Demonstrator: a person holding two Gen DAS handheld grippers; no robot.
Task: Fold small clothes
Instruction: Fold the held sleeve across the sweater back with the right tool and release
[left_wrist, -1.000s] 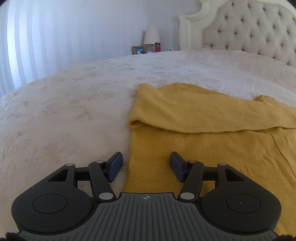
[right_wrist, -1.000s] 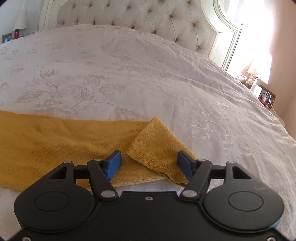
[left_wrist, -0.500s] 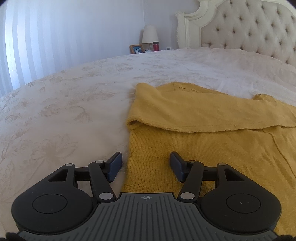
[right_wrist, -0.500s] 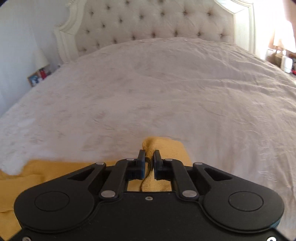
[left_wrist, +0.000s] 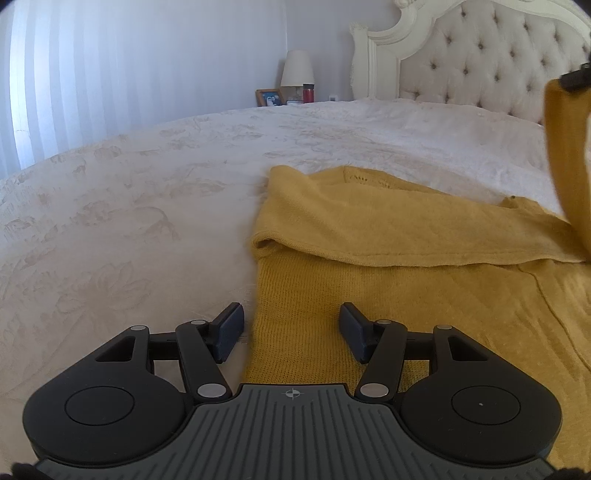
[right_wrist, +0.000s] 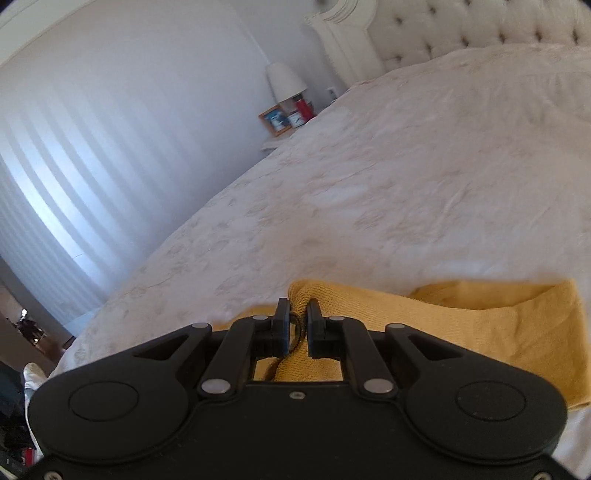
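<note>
On the left of the left wrist view, pale curtains (left_wrist: 110, 85) hang behind the white embroidered bedspread (left_wrist: 129, 206). A lamp (left_wrist: 297, 70), a framed photo (left_wrist: 270, 97) and a red cup (left_wrist: 308, 93) stand on the far nightstand; no writing on them can be read. The left gripper (left_wrist: 291, 326) hovers low with its jaws spread wide, one pad over the bedspread and the other over the mustard knit sweater (left_wrist: 388, 266). The sweater lies flat on the bed, its long axis running from the left gripper toward the tufted headboard (left_wrist: 480, 66), neckline at the far end. One sleeve is folded across the chest. At the far right, the other sleeve (left_wrist: 565, 155) rises off the bed, hanging from the right gripper (right_wrist: 295, 326). In the right wrist view, its jaws are closed on that sleeve's cuff, knit bunched between the pads. No label or brand shows on the sweater.
</note>
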